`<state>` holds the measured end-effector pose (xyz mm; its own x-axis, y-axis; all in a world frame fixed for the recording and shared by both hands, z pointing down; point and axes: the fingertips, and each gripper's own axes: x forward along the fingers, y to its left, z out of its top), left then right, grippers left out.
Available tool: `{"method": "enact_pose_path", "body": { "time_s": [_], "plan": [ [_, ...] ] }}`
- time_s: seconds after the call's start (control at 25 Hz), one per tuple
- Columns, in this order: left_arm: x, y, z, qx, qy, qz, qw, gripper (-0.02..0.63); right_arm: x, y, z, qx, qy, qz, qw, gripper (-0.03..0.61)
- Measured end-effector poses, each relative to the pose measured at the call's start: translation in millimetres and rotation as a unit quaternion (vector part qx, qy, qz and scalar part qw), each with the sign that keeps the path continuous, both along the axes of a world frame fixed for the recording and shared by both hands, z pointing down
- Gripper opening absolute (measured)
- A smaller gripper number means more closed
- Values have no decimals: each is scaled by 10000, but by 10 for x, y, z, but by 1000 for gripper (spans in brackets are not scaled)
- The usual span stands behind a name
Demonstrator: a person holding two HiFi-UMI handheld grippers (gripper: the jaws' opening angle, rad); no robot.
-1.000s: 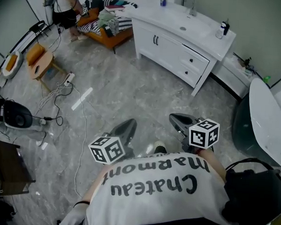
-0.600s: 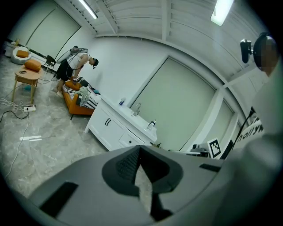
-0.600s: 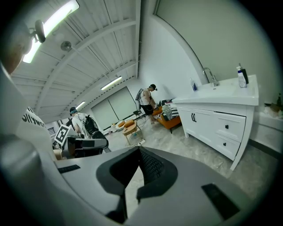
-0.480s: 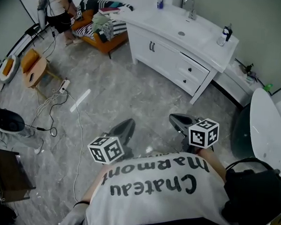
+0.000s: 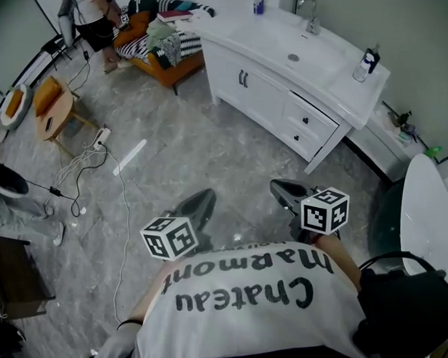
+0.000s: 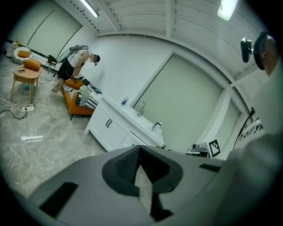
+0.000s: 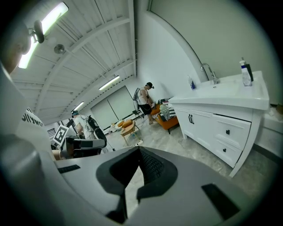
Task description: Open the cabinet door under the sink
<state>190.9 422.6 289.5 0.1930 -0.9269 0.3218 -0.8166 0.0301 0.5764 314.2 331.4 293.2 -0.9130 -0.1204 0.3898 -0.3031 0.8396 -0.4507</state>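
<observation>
The grey marbled floor (image 5: 210, 159) carries a white vanity cabinet (image 5: 269, 102) standing on legs. An orange sofa (image 5: 170, 65) sits just beside its left end. Well apart to the left are a small wooden table (image 5: 52, 109), a power strip (image 5: 102, 137) with loose white cables (image 5: 79, 163), and a flat white strip (image 5: 129, 157).

Messy far corner
Orange sofa (image 5: 170, 65) piled with clothes (image 5: 162, 35), a person (image 5: 90, 12) standing just beside it, a little wooden table (image 5: 54, 113) with an orange cushion (image 5: 47, 90) on top nearby, plus a power strip (image 5: 102, 137) and white cables (image 5: 81, 159) trailing over the grey marble floor (image 5: 211, 148).
</observation>
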Motion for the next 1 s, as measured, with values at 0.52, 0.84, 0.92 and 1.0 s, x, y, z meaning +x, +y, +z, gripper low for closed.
{"method": "enact_pose_path", "body": {
  "time_s": [0.52,0.84,0.92,1.0],
  "plan": [
    [-133,-266,-20,-123,-230,-246,9994,8,-186,-238,3,-130,-145,-120,9997,8],
    [-290,-653,16,-117,-211,-26,9997,8,-261,-434,49,-118,-88,116,9998,8],
    [-358,-803,-4,-96,-252,103,9996,8,-303,-542,56,-144,-71,219,9996,8],
    [-475,-966,-16,-76,-276,193,9994,8,-380,-677,54,-133,-62,319,9994,8]
  ]
}}
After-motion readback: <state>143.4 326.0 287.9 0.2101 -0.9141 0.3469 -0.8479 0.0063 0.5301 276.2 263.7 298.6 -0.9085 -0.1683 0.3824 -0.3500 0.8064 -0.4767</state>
